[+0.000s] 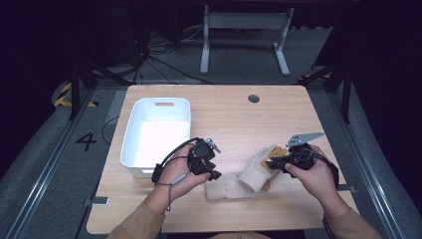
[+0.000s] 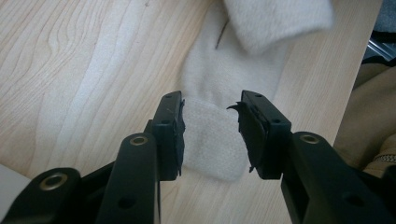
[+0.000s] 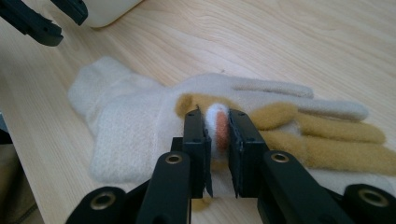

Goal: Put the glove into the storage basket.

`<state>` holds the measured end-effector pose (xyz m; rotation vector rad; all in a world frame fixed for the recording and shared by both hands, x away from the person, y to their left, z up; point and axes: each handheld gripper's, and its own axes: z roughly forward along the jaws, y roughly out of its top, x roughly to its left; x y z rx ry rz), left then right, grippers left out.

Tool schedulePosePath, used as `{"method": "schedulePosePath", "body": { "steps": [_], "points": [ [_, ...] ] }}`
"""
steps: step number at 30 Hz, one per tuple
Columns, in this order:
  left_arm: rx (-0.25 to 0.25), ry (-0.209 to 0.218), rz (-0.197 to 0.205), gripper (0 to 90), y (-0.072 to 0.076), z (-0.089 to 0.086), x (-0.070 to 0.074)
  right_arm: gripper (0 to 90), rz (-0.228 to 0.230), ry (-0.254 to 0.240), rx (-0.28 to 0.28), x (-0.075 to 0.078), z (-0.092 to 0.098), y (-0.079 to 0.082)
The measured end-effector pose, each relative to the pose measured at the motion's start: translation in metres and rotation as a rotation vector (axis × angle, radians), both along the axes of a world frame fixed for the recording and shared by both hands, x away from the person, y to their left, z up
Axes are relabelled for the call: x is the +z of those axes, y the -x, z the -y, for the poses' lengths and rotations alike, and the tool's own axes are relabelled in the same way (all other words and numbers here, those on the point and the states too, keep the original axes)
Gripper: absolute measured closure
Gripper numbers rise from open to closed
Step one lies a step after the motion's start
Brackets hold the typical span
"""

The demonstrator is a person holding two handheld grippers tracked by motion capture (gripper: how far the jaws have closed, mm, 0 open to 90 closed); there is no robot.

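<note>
Right gripper (image 3: 216, 135): jaws nearly closed, pinching a fold of the cream-and-mustard knitted glove (image 3: 233, 116); the orange-white pinched patch shows in the right gripper view. Left gripper (image 2: 211, 133): jaws half open, straddling the glove's ribbed cream cuff (image 2: 212, 140). Beyond: light wooden table (image 1: 234, 114); white rectangular plastic bin (image 1: 157, 134), left.

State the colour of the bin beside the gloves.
White: the bin shows best in the high view.
</note>
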<state>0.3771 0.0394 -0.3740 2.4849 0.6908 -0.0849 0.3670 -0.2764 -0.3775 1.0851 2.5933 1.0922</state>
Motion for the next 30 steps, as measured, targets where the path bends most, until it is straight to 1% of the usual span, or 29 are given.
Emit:
{"method": "schedulePosePath", "body": {
  "steps": [2,4,6,7,8,11,13,15,16,18,19,20,22,26,27,28,30],
  "points": [
    [-0.007,-0.004,0.001,60.9,0.0,0.001,-0.001,78.3,-0.022,-0.018,0.003,-0.005,-0.004,0.0],
    [-0.016,-0.011,0.001,61.2,0.0,0.003,-0.001,78.2,-0.028,-0.015,0.002,-0.009,-0.009,0.001],
    [-0.024,-0.014,0.001,61.8,0.001,0.005,-0.002,78.2,-0.031,-0.014,0.001,-0.011,-0.011,0.001],
    [-0.026,-0.014,0.003,61.8,0.002,0.007,-0.002,78.1,-0.034,-0.015,0.002,-0.013,-0.013,0.001],
    [-0.032,-0.013,0.0,61.9,0.003,0.009,-0.003,77.7,-0.044,-0.007,-0.009,-0.018,-0.016,0.0],
    [-0.039,-0.013,-0.003,61.9,0.003,0.01,-0.004,77.3,-0.055,-0.01,-0.011,-0.022,-0.016,0.0],
    [-0.046,-0.013,-0.009,62.4,0.003,0.012,-0.005,75.2,-0.069,0.019,-0.014,-0.027,-0.018,-0.001],
    [-0.058,-0.015,-0.013,62.5,0.004,0.015,-0.005,72.3,-0.072,0.036,-0.01,-0.029,-0.018,-0.002],
    [-0.071,-0.018,-0.012,62.5,0.005,0.018,-0.005,68.6,-0.079,0.052,0.0,-0.03,-0.017,-0.002],
    [-0.076,-0.02,-0.016,62.3,0.006,0.02,-0.005,67.0,-0.077,0.05,-0.001,-0.03,-0.017,-0.002],
    [-0.082,-0.016,-0.017,61.9,0.007,0.021,-0.006,66.4,-0.084,0.052,-0.001,-0.028,-0.016,-0.002],
    [-0.089,-0.013,-0.018,61.9,0.008,0.024,-0.006,64.3,-0.082,0.031,0.0,-0.025,-0.012,-0.002],
    [-0.1,-0.003,-0.029,62.5,0.01,0.028,-0.006,63.5,-0.071,0.024,-0.007,-0.021,-0.007,-0.003],
    [-0.114,0.002,-0.03,62.5,0.014,0.034,-0.005,62.8,-0.029,0.005,-0.023,-0.013,0.004,-0.007],
    [-0.114,0.002,-0.03,62.5,0.014,0.034,-0.005,62.8,-0.029,0.005,-0.023,-0.013,0.004,-0.007],
    [-0.118,0.0,-0.025,62.5,0.014,0.035,-0.006,64.6,-0.008,0.02,-0.024,-0.013,0.01,-0.012],
    [-0.117,-0.001,-0.025,62.5,0.014,0.036,-0.007,65.6,-0.005,0.024,-0.034,-0.014,0.013,-0.015]
  ]
}}
